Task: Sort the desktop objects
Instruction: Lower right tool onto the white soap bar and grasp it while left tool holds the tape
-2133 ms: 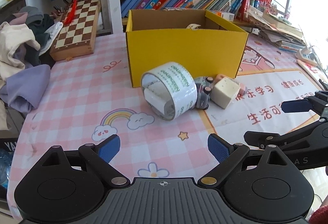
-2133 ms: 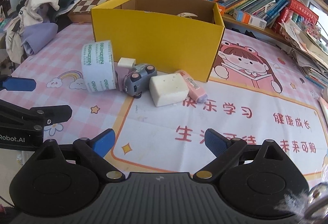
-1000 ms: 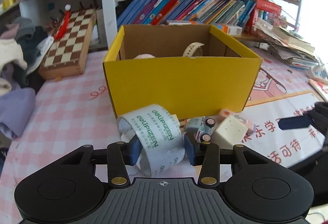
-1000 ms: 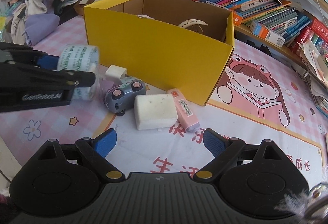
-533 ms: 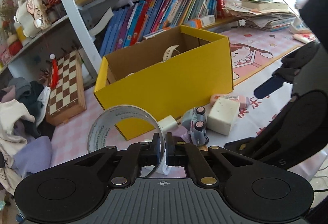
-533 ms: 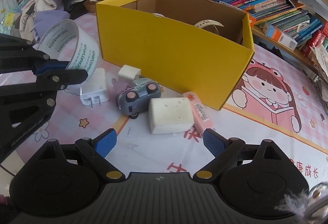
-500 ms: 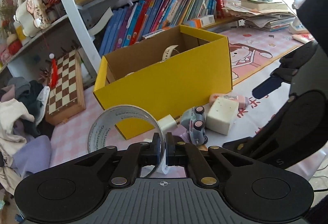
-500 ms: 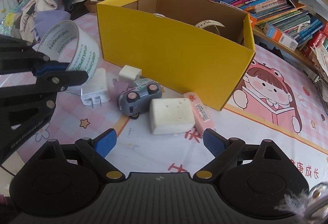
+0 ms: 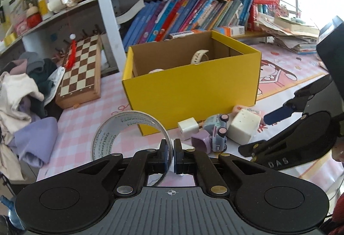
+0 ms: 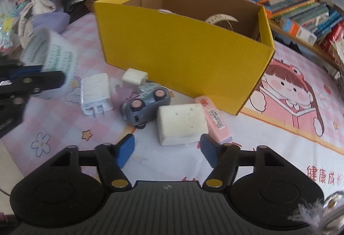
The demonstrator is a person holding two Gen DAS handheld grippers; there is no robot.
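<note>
Left wrist view. Your left gripper (image 9: 170, 154) was clenched on the wall of the tape roll (image 9: 131, 134) — one pad inside the ring, one outside, nearly meeting. The roll was held clear of the pink checked tablecloth (image 9: 90, 125), in front of the yellow box (image 9: 193, 93). Beside the box lay a white cube plug (image 9: 188, 127), a purple piece (image 9: 201, 141), a toy car (image 9: 216, 132), a cream sponge block (image 9: 244, 125) and a pink eraser (image 9: 247, 110). Your right gripper (image 9: 277, 115) showed at the right edge, one blue pad visible.

Right wrist view. Your right gripper (image 10: 167, 149) stood part open, its jaws having just been closing — nothing pressed between the pads. The sponge block (image 10: 181, 124) lay just beyond the tips, the right pad near its corner; contact could not be told. The toy car (image 10: 146, 103) touched the block's left side, the pink eraser (image 10: 215, 120) its right. A white charger (image 10: 95, 95) lay left of the car. The tape roll (image 10: 50, 56) hung in your left gripper (image 10: 32, 80) at the left edge.
</note>
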